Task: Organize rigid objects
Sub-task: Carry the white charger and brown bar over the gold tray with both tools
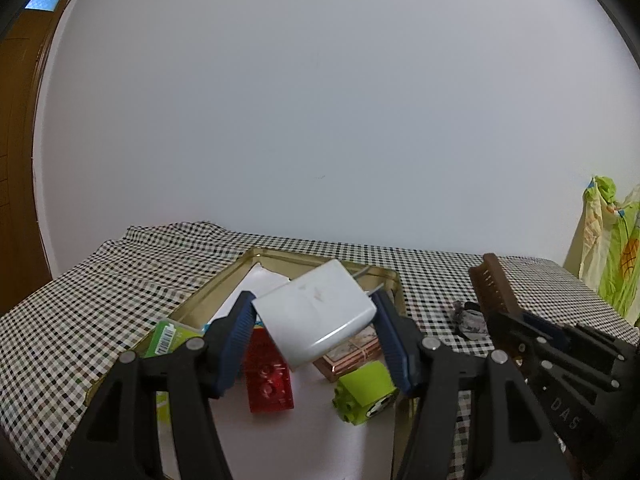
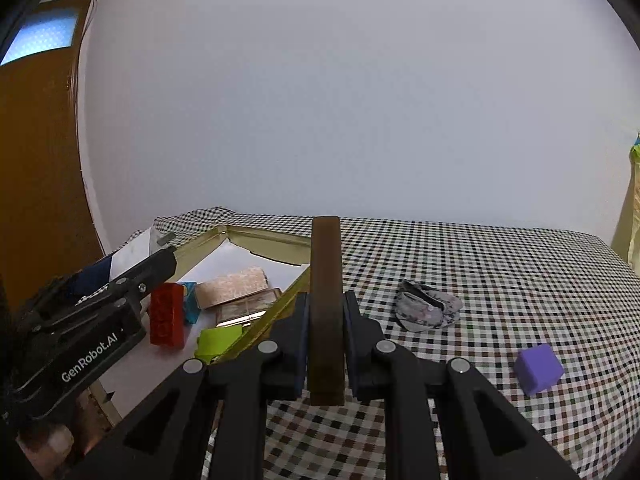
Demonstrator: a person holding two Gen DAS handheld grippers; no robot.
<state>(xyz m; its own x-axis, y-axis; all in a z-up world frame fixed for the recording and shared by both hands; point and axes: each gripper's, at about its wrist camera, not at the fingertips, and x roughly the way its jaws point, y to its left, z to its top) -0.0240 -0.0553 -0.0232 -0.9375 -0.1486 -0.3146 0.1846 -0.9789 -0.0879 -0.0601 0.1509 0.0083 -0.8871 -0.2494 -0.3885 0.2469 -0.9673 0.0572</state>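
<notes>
Checkered cloth covers the tabletop [image 2: 480,264] beneath a gold tray [image 1: 384,276]. Left tool [image 1: 316,320] clamps a white charger block [image 1: 316,312] above the tray, likely for dropping in. Right tool [image 2: 325,332], nearly shut, pinches what looks like a brown comb [image 2: 326,300] beside the tray rim.

We see a checked cloth [image 2: 500,272] spread over the table, running back to a plain white wall [image 1: 320,100]. On our left stands a brown wooden door [image 2: 36,184] with a small frosted pane [image 2: 40,38], and a green patterned fabric [image 1: 616,248] hangs at far right.
</notes>
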